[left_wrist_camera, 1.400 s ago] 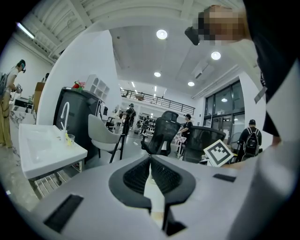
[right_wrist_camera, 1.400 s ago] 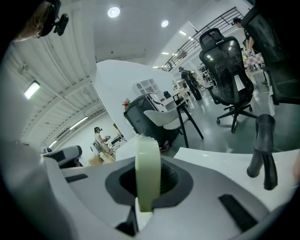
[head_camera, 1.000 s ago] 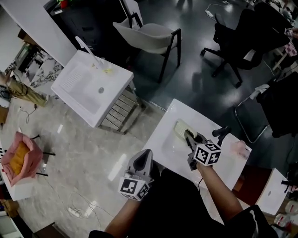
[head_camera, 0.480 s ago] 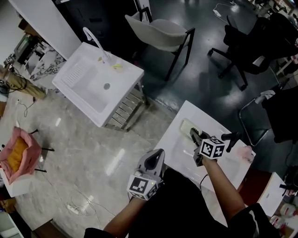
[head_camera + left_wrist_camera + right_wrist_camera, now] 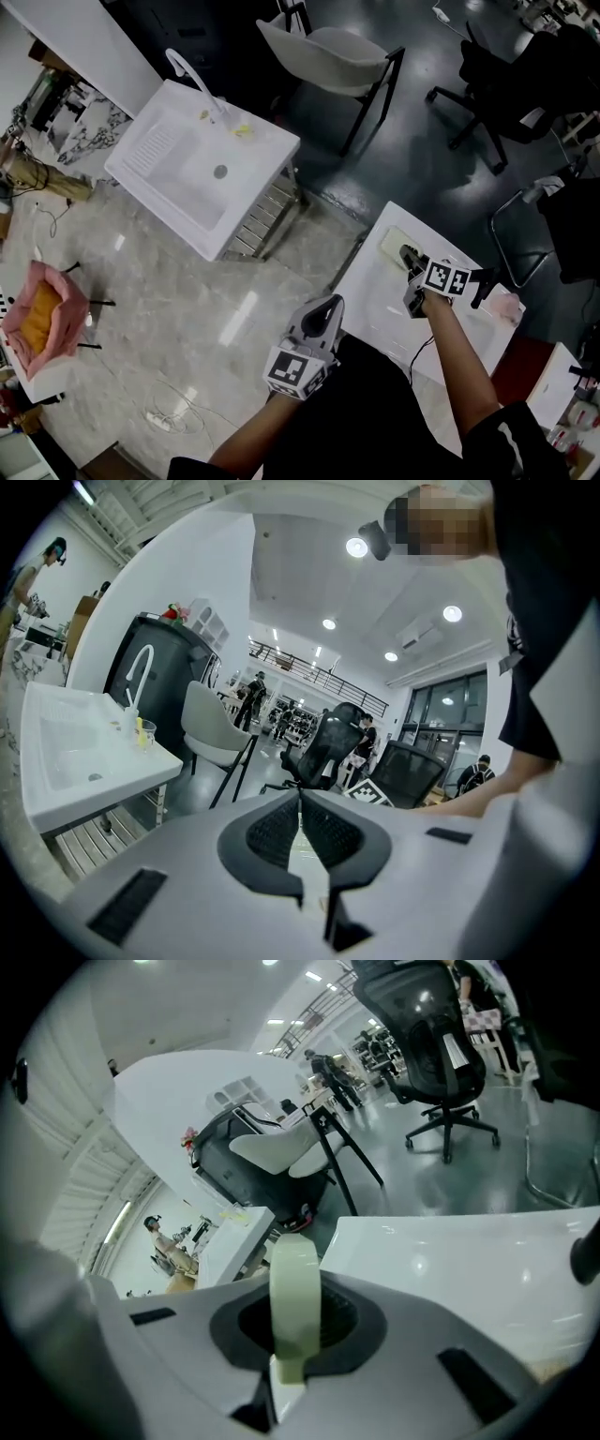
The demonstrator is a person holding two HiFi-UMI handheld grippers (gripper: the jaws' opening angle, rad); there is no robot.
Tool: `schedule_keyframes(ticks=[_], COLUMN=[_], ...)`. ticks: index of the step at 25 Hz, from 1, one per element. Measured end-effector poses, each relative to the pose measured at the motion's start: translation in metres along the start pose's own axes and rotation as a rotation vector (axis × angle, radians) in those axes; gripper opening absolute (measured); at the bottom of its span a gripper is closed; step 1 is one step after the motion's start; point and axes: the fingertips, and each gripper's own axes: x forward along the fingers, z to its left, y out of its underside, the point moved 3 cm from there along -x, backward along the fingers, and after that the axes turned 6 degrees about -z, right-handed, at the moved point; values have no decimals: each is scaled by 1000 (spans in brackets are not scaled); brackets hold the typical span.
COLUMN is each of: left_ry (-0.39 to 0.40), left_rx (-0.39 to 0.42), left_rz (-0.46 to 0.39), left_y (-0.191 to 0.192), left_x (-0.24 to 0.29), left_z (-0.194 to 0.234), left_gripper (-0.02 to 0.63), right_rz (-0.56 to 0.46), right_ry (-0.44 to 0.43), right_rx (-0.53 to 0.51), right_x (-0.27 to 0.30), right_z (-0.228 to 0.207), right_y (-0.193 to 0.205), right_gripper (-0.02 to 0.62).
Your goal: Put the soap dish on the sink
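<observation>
The soap dish [image 5: 393,243] is pale green and oblong, and my right gripper [image 5: 410,256] is shut on it. It hangs over the far left part of the near white sink [image 5: 367,281]. In the right gripper view the soap dish [image 5: 294,1302] stands edge-on between the pads of the right gripper [image 5: 292,1333], with the white sink top [image 5: 459,1260] beyond it. My left gripper [image 5: 327,305] hangs off the sink's left edge with its jaws shut and nothing in them. In its own view the left gripper [image 5: 300,825] points at chairs across the room.
A second white sink [image 5: 178,178] with a curved tap [image 5: 192,77] stands at the upper left on a metal frame. The near sink carries a black tap [image 5: 485,279] and a pink object [image 5: 507,305]. A grey chair [image 5: 328,49] and a black office chair [image 5: 511,66] stand behind.
My right gripper has sunk toward the near sink with the soap dish still in it. The left gripper has drifted right, closer to the sink's edge.
</observation>
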Motion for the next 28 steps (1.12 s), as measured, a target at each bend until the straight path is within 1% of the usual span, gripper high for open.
schedule_keyframes(ticks=[3, 9, 12, 18, 21, 25, 28], left_ry=[19, 67, 98, 144, 180, 237, 238], left_rx=[-1, -7, 1, -3, 6, 45, 42], left_rz=[7, 23, 46, 90, 105, 106, 124], left_y=[-4, -7, -6, -1, 1, -2, -1], left_x=[5, 15, 19, 28, 32, 37, 36], left_z=[6, 17, 17, 21, 17, 12, 14], left_gripper=[14, 14, 14, 14, 14, 14, 14], right_rz=[20, 42, 32, 36, 27, 20, 25], right_ry=[10, 17, 2, 26, 23, 27, 34], right_rx=[24, 15, 32, 35, 48, 26, 31], right_x=[11, 35, 42, 55, 58, 64, 64], right_z=[-7, -19, -24, -41, -50, -57, -60], right_y=[0, 1, -2, -7, -9, -8, -4], right_gripper=[15, 15, 15, 15, 23, 46, 60])
